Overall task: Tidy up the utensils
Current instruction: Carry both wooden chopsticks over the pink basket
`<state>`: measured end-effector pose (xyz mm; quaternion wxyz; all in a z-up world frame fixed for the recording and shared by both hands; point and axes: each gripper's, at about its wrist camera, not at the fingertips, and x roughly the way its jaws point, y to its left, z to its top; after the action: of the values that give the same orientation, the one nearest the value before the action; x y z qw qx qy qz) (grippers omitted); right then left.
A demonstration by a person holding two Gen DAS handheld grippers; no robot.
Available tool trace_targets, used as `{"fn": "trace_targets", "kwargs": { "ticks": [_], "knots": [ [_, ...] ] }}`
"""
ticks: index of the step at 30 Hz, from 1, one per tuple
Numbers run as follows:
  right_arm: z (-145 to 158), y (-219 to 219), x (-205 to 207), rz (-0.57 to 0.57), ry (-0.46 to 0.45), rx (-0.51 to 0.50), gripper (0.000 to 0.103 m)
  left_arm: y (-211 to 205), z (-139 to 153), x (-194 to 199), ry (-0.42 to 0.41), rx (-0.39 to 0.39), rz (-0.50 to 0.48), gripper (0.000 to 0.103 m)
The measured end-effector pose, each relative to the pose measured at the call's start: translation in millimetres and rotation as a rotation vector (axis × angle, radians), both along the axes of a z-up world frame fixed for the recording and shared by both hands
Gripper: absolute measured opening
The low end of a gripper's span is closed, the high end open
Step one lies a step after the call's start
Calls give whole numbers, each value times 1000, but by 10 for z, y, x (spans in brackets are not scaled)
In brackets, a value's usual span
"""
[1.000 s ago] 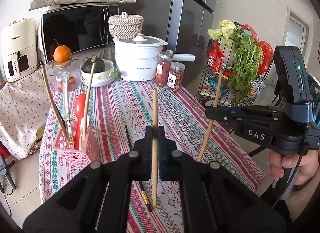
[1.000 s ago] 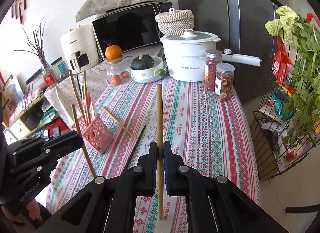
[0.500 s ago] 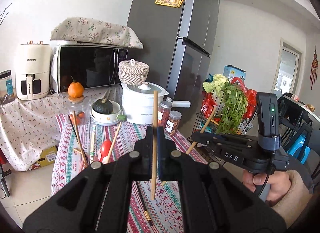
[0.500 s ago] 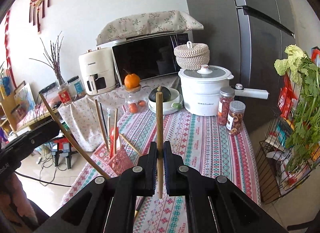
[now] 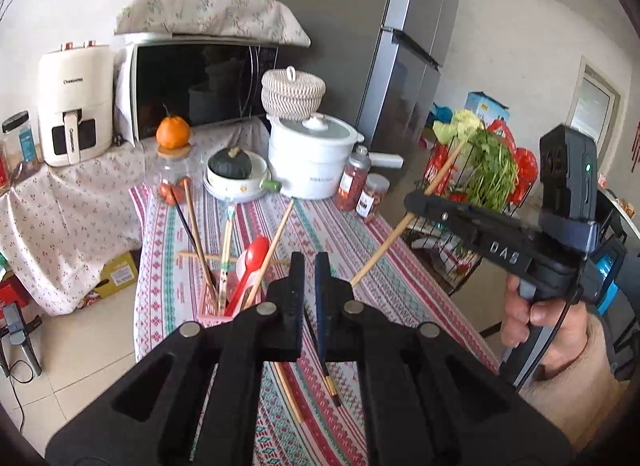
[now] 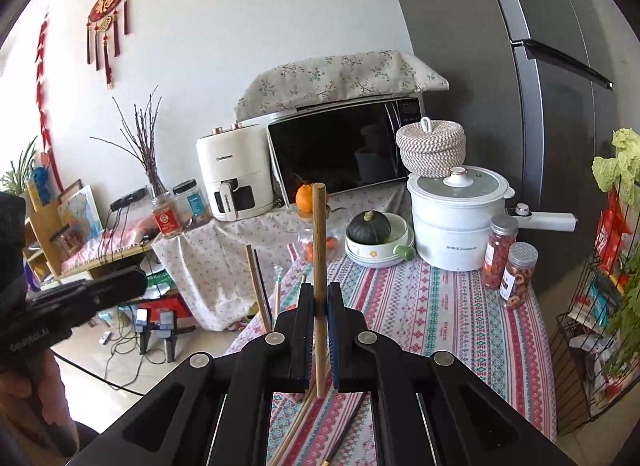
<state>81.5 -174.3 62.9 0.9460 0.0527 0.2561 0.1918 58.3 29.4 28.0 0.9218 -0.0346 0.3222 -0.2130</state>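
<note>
Left gripper (image 5: 308, 266): jaws are opening right now, a narrow gap showing and nothing between them; it hovers just above the pink holder.
Right gripper (image 6: 320, 302): jaws pressed onto a wooden chopstick (image 6: 319, 266), held upright, its top end rising well above the fingertips and its lower end hanging free over the cloth.
Same chopstick from the left camera: slanting through the right gripper's jaws, off to the right over the surface's edge.
Pink holder (image 5: 212, 306): stands near the left edge of the surface (image 5: 360, 242), on a striped cloth.
Inside the holder: a red spoon (image 5: 250, 266), several wooden chopsticks leaning outward, one dark stick too.
Loose on the cloth: a wooden chopstick (image 5: 289, 394) and a dark chopstick (image 5: 330, 380), lying side by side below the left gripper.
Far end: white pot (image 5: 310, 161), two jars, a bowl with a dark squash.
</note>
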Motion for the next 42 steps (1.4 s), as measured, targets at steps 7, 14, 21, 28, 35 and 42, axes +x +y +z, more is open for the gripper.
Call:
{"fn": "trace_targets", "kwargs": {
  "ticks": [7, 14, 21, 28, 35, 42],
  "knots": [
    [-328, -184, 142, -20, 114, -22, 6, -90, -1065, 312, 306, 24, 62, 59],
    [-569, -374, 261, -38, 187, -35, 6, -300, -1708, 633, 386, 110, 123, 40],
    [-687, -513, 307, -55, 225, -47, 6, -460, -2012, 716, 397, 232, 116, 10],
    [-741, -640, 294, -72, 263, -57, 6, -616, -1978, 438, 569, 298, -132, 8],
    [-766, -660, 279, -77, 283, -49, 6, -785, -1904, 376, 518, 365, -151, 21],
    [-805, -636, 278, -79, 296, -63, 6, -975, -1960, 743, 502, 402, -94, 19]
  ]
}}
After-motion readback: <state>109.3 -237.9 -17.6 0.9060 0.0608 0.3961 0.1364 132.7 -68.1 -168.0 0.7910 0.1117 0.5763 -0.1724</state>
